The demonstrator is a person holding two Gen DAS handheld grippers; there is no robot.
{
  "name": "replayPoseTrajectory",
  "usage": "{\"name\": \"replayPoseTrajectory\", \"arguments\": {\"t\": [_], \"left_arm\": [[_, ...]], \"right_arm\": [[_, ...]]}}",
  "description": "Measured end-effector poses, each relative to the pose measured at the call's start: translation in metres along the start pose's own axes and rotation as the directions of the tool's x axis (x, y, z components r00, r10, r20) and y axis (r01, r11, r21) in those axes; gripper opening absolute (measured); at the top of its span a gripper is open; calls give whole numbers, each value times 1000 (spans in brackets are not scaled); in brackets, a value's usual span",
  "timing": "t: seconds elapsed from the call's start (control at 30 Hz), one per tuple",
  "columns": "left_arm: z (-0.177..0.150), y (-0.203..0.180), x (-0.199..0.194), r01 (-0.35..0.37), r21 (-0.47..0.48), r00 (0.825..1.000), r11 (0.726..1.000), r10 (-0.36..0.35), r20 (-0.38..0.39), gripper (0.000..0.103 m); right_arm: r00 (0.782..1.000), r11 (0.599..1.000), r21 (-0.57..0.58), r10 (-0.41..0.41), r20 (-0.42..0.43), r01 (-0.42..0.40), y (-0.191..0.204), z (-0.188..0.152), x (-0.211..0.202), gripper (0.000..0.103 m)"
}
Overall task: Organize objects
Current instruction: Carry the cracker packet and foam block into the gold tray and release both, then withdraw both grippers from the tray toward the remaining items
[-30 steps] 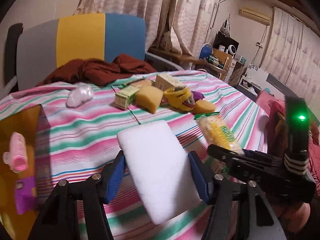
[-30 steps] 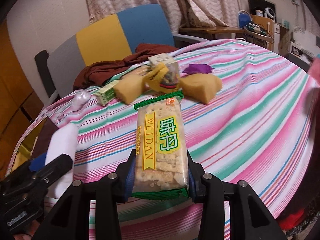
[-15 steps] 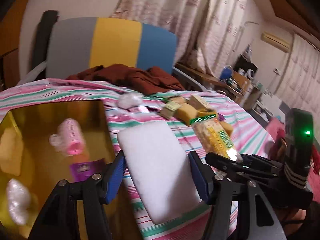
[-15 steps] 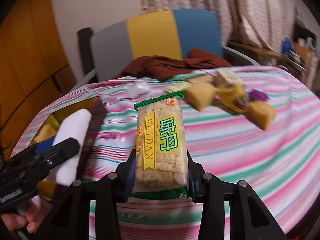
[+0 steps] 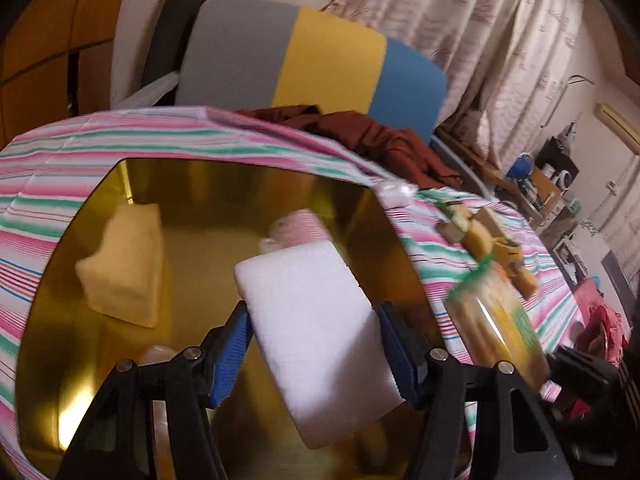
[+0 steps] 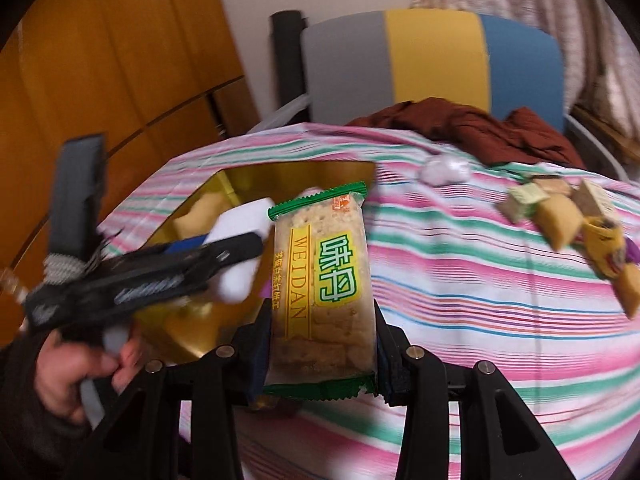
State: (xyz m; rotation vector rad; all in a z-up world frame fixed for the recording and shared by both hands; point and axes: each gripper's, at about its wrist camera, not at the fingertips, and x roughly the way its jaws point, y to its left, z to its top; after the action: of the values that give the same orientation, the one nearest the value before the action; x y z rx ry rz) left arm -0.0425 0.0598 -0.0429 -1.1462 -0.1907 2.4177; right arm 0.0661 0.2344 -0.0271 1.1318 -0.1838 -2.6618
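My left gripper (image 5: 312, 320) is shut on a white foam block (image 5: 316, 332), its blue pads pressing both long sides. The block hangs tilted over the open gold box (image 5: 240, 176). The right wrist view shows the same gripper (image 6: 236, 248) and block (image 6: 240, 240) over that box (image 6: 280, 174). My right gripper (image 6: 320, 320) is shut on a cracker packet (image 6: 324, 280) with green ends and a yellow label, held upright above the striped tablecloth (image 6: 480, 300) just right of the box. That packet (image 5: 492, 320) appears blurred in the left wrist view.
Inside the box lie a yellow sponge (image 5: 124, 264) and a pink hair roller (image 5: 300, 224). A white wrapped lump (image 6: 444, 170) and a pile of small packs and sponges (image 6: 560, 216) sit further right. A dark red cloth (image 6: 480, 128) and a striped chair (image 6: 432, 56) stand behind. A hand (image 6: 72, 376) holds the left gripper.
Both grippers have swung left from the middle of the table, each keeping its load. The white block now hangs over the gold box, and the cracker packet is beside the box.
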Motion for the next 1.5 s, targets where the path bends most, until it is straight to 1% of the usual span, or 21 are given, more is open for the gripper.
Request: {"name": "replayPoseTrajectory", "arguments": {"t": [0.1, 0.27, 0.37, 0.43, 0.57, 0.6, 0.63, 0.67, 0.73, 0.83, 0.9, 0.97, 1.03, 1.07, 1.17, 1.23, 1.37, 1.5], "left_arm": [[6, 19, 4, -29, -30, 999, 999, 28, -21, 64], [15, 38, 14, -54, -40, 997, 998, 52, -53, 64], [24, 49, 18, -42, -88, 998, 995, 37, -60, 65], [28, 58, 19, -41, -147, 997, 988, 31, -69, 68], [31, 68, 19, -45, -220, 994, 974, 23, -102, 72], [31, 69, 16, -39, -234, 995, 972, 17, -95, 75], [31, 70, 12, -34, -243, 996, 969, 15, -83, 80], [31, 70, 9, -34, -249, 997, 968, 17, -72, 81], [33, 71, 2, -31, -260, 999, 965, 20, -46, 82], [38, 70, -7, -18, -274, 1000, 961, 17, -7, 83], [41, 68, -11, -31, -274, 999, 961, 32, 0, 83], [43, 67, -12, -55, -271, 998, 961, 53, -15, 82], [40, 63, -13, -20, -270, 1000, 963, 17, -16, 82], [38, 60, -14, -25, -266, 1000, 964, 21, -16, 82], [35, 47, -15, -61, -224, 998, 973, 58, -17, 82], [32, 40, -15, -70, -197, 998, 978, 68, -13, 82], [28, 23, -10, -40, -152, 999, 988, 37, -18, 83], [26, 9, -11, -13, -135, 1000, 991, 10, -21, 83]], "right_arm": [[999, 998, -43, 35, -26, -36, 19, -1, 6, 43], [995, 993, -109, 29, -96, -40, 40, 0, 26, 43], [992, 992, -116, 30, -120, -44, 48, 2, 38, 41], [993, 992, -121, 26, -116, -40, 53, 4, 44, 41], [992, 994, -97, 33, -121, -45, 55, 7, 48, 42], [993, 994, -98, 36, -116, -48, 55, 7, 46, 42], [993, 994, -100, 36, -110, -47, 56, 6, 45, 42], [995, 994, -102, 31, -99, -41, 55, 5, 42, 44], [996, 995, -95, 26, -80, -34, 52, 3, 38, 47], [997, 997, -61, 32, -68, -36, 44, 4, 35, 48], [998, 998, -49, 32, -62, -35, 41, 5, 35, 48], [998, 999, -41, 28, -53, -30, 38, 5, 32, 48], [999, 999, -34, 28, -46, -29, 37, 5, 31, 49], [999, 999, -30, 27, -43, -28, 36, 4, 30, 49], [999, 1000, -10, 27, -36, -27, 31, 4, 28, 51], [999, 1000, 7, 26, -28, -25, 27, 5, 26, 52], [1000, 999, 27, 17, -12, -16, 20, 5, 23, 52], [1000, 998, 62, -2, 4, 2, 8, 5, 18, 52]]}}
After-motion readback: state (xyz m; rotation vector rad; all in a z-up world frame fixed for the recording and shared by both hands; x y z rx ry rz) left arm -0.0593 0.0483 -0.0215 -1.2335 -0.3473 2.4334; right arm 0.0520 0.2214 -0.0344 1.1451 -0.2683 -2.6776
